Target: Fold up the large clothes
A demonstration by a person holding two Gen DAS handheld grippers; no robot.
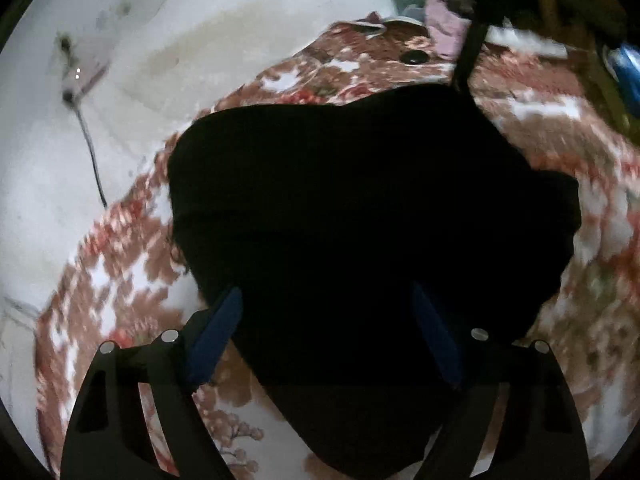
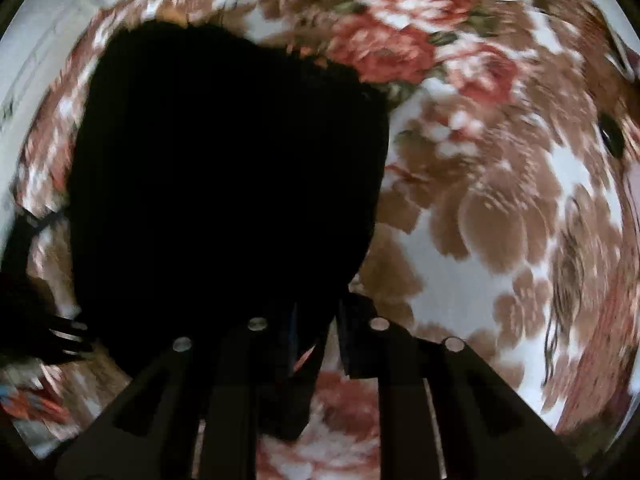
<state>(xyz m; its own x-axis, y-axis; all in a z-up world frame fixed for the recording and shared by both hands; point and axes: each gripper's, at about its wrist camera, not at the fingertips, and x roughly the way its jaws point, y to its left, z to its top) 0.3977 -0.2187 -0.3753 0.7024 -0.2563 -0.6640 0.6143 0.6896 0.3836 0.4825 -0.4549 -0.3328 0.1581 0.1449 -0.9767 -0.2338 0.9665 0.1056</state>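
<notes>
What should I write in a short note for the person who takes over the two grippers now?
Left gripper: open, nothing held, above the black garment.
Right gripper: nearly shut; the black cloth reaches its fingers, a grip is unclear.
Garment lies bunched, partly folded, on the floral bedspread.
Left: smooth and finish the fold.

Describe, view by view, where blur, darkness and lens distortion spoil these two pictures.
Left wrist view: the black garment is a detail-less dark mass, the floral bedspread is motion-smeared, and fisheye curvature bends the edges. Right wrist view: the bedspread's flowers streak with blur, and the garment swallows the right gripper fingertips in shadow.
</notes>
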